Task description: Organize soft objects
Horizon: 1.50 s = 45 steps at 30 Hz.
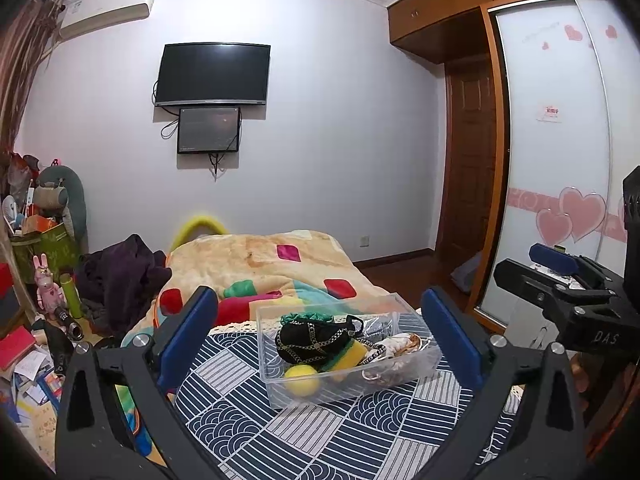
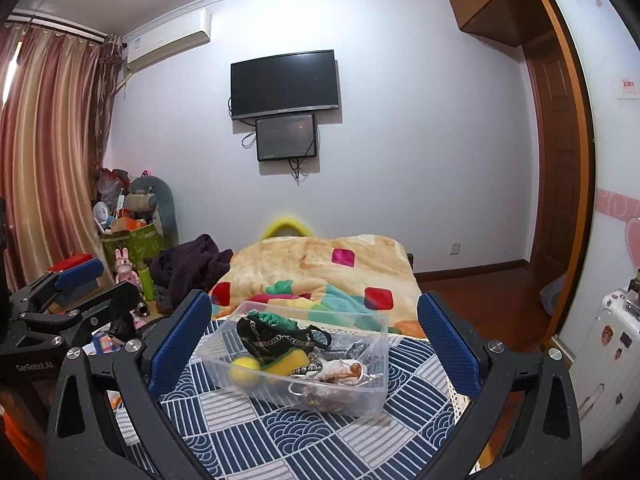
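Note:
A clear plastic bin (image 1: pixel 416 364) (image 2: pixel 372 392) sits on the navy patterned cloth (image 1: pixel 304 432) (image 2: pixel 288 432) on the bed. Inside lie a black chain-trimmed pouch (image 1: pixel 316 340) (image 2: pixel 272 340), a yellow ball (image 1: pixel 302 380) (image 2: pixel 245 369), a yellow sponge (image 2: pixel 289 364), green fabric (image 1: pixel 306 317) and a small doll (image 2: pixel 344 372). My left gripper (image 1: pixel 320 340) is open and empty, its jaws wide on either side of the bin, a little short of it. My right gripper (image 2: pixel 316 344) is open and empty, likewise in front of the bin. The right gripper shows in the left wrist view (image 1: pixel 560 276), the left one in the right wrist view (image 2: pixel 72 280).
A patchwork blanket (image 1: pixel 264 264) (image 2: pixel 320 264) covers the far bed. Dark clothes (image 1: pixel 120 276) (image 2: pixel 188 264) lie at its left. Clutter, boxes and toys (image 1: pixel 44 264) crowd the left floor. A wardrobe (image 1: pixel 560 140) and a white suitcase (image 2: pixel 604 344) stand on the right.

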Available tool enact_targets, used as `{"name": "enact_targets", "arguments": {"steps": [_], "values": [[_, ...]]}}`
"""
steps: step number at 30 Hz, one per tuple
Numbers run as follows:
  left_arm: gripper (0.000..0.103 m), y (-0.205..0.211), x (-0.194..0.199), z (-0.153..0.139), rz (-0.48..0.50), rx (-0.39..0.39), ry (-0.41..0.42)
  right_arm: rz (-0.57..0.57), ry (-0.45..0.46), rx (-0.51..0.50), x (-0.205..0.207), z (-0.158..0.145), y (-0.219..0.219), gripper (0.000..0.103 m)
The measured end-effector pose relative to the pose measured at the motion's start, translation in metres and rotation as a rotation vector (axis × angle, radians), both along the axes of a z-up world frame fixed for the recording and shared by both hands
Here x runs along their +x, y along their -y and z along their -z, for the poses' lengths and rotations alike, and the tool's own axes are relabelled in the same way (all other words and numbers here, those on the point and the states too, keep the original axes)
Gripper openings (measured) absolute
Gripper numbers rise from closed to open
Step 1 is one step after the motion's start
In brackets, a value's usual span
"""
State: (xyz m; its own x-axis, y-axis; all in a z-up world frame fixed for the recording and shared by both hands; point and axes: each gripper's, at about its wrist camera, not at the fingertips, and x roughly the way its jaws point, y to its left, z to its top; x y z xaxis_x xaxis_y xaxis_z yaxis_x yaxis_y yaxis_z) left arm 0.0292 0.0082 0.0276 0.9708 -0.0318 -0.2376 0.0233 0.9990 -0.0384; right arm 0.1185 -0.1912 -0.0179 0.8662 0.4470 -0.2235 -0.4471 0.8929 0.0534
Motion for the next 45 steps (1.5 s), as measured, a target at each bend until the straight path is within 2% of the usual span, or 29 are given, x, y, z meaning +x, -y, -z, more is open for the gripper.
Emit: {"name": "enact_targets", "arguments": {"steps": [17,45], "values": [[0.103,0.0011,-0.0015,0.0012,0.005,0.005,0.002,-0.004,0.001,0.001,-0.0012,-0.0027,-0.0015,0.103],[0.103,-0.0042,0.0019,0.0018,0.028,-0.037,-0.018,-0.012,-0.004,0.000,-0.0023,-0.0020,-0.0030,0.103]]}}
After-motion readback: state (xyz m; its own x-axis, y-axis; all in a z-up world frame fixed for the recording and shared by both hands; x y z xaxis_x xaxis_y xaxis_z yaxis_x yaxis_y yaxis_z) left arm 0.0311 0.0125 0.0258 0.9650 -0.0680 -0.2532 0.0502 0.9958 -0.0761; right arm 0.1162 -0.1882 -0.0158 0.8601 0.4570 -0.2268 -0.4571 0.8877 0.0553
